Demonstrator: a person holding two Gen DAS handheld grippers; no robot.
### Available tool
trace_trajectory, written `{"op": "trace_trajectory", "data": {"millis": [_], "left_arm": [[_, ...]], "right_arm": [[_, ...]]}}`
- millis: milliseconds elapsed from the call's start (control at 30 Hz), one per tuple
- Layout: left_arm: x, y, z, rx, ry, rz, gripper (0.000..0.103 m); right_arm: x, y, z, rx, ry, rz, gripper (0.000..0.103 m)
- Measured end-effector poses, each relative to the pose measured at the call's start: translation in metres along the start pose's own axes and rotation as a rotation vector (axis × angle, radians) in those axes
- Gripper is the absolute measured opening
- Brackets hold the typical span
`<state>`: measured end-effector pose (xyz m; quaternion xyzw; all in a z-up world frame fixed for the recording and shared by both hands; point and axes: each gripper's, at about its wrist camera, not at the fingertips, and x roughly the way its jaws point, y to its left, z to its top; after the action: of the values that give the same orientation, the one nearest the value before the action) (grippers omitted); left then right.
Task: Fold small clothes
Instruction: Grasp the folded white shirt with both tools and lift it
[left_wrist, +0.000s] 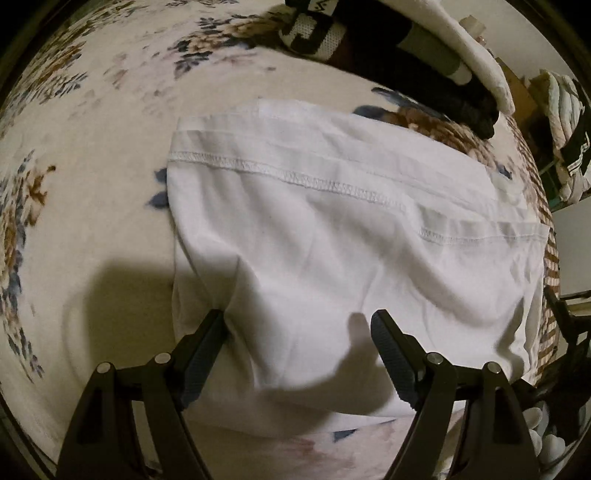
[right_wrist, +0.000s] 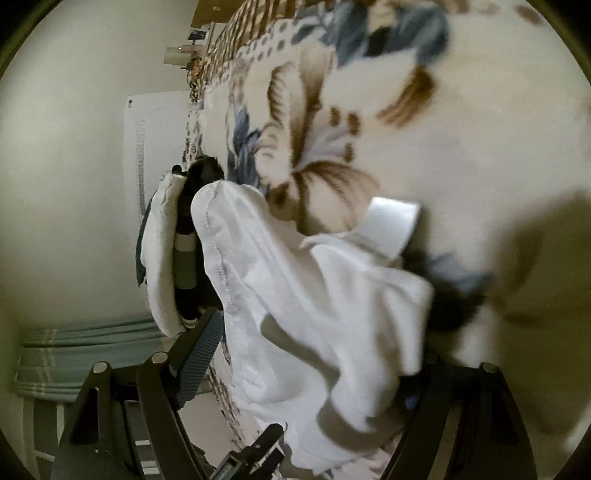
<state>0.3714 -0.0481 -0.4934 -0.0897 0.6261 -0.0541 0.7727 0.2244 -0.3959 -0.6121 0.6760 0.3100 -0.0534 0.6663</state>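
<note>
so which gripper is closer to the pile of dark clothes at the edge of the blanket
Right. The right gripper sits open right beside the dark clothes pile, by its left finger. The left gripper is open over the white garment, whose whole spread lies between it and the pile.

Left gripper (left_wrist: 297, 334) and right gripper (right_wrist: 314, 354) spread wide.

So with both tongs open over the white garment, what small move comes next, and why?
Probably close the left tongs on the near edge of the white garment. It lies folded on the floral blanket, the open tongs straddle its near edge, and the right tongs have cloth between them.
</note>
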Motion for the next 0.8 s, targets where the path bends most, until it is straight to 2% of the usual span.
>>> {"op": "trace_trajectory", "data": {"millis": [67, 167, 200, 233, 267, 333, 467, 567, 667, 733, 800], "left_arm": [[0.000, 0.004, 0.002, -0.027, 0.005, -0.017, 0.081], [0.006, 0.013, 0.008, -0.077, 0.025, -0.060, 0.086], [0.009, 0.015, 0.009, -0.091, 0.033, -0.071, 0.088], [0.011, 0.016, 0.011, -0.098, 0.039, -0.082, 0.094], [0.013, 0.017, 0.012, -0.102, 0.044, -0.094, 0.100], [0.019, 0.015, 0.015, -0.091, 0.054, -0.094, 0.103], [0.028, 0.001, 0.020, -0.019, 0.071, 0.003, 0.103], [0.035, -0.008, 0.022, 0.020, 0.081, 0.078, 0.103], [0.035, -0.012, 0.026, 0.014, 0.095, 0.089, 0.103], [0.030, -0.012, 0.027, 0.000, 0.092, 0.080, 0.103], [0.020, -0.007, 0.025, -0.027, 0.073, 0.061, 0.103]], "right_arm": [[0.006, 0.003, -0.002, 0.003, 0.018, 0.034, 0.069], [0.015, 0.010, -0.005, -0.031, 0.025, 0.026, 0.067], [0.018, 0.011, -0.005, -0.034, 0.024, 0.020, 0.062], [0.023, 0.011, -0.004, -0.029, 0.024, 0.015, 0.053], [0.025, 0.010, -0.002, -0.021, 0.024, 0.013, 0.048], [0.029, 0.010, 0.002, -0.024, 0.015, -0.003, 0.034], [0.035, 0.017, 0.004, -0.058, 0.018, -0.012, 0.033], [0.049, 0.020, 0.006, -0.063, 0.055, -0.027, 0.034], [0.051, 0.025, 0.005, -0.080, 0.045, -0.053, 0.032], [0.045, 0.032, 0.003, -0.106, 0.022, -0.075, 0.020], [0.041, 0.045, 0.001, -0.140, -0.005, -0.104, 0.019]]}}
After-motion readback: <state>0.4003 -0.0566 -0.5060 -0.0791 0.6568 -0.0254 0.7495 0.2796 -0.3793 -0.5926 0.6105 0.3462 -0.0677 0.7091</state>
